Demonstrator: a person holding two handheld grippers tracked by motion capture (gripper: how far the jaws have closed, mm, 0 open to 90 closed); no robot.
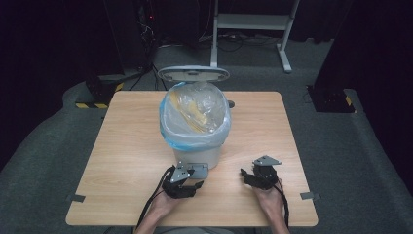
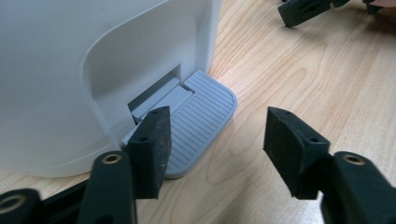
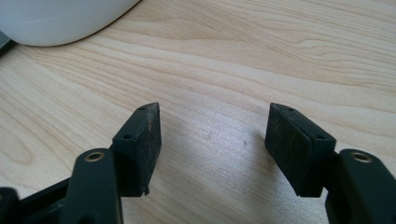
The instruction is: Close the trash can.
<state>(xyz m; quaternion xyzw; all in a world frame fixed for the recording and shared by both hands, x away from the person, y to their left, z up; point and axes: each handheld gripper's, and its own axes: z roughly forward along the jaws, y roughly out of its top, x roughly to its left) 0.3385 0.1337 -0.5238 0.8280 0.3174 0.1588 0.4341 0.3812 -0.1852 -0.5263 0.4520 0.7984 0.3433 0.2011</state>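
The white pedal bin (image 1: 197, 129), lid up and lined with a blue bag, stands mid-worktop (image 1: 122, 146). Its grey pedal (image 2: 201, 121) juts toward the left tongs (image 2: 215, 140), released and empty just before it. The right tongs (image 3: 215, 140) hover spread, empty, over bare wood nearby.

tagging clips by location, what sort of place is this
Probably a lab or studio set up for recording, not a home: one wooden table on grey carpet, black curtains around it, cabling behind, and a pedal bin as a prop.
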